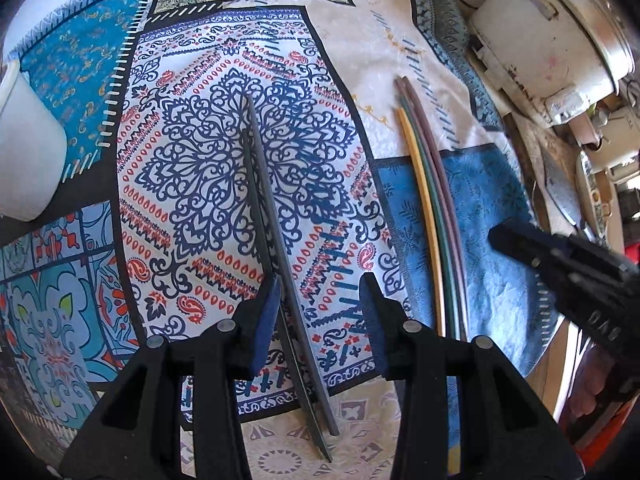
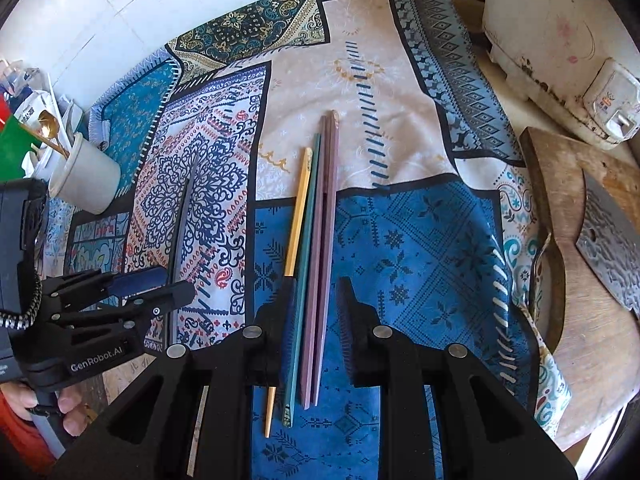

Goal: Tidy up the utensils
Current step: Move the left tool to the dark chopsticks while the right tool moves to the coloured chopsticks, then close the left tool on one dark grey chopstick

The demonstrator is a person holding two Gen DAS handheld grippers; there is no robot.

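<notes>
My left gripper (image 1: 320,304) is spread over the two grey chopsticks (image 1: 276,248) lying on the patterned cloth (image 1: 200,160); they pass between its fingers. Only my right camera shows the white cup (image 2: 86,178) with a gold spoon (image 2: 50,130). My right gripper (image 2: 316,312) is spread around the purple pair (image 2: 326,240), the yellow and teal chopsticks at its left finger. Only there: the cutting board (image 2: 560,220).

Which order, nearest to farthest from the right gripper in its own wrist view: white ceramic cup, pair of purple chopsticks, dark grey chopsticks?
1. Pair of purple chopsticks, between the right gripper fingers.
2. Dark grey chopsticks, left.
3. White ceramic cup, far left.
</notes>
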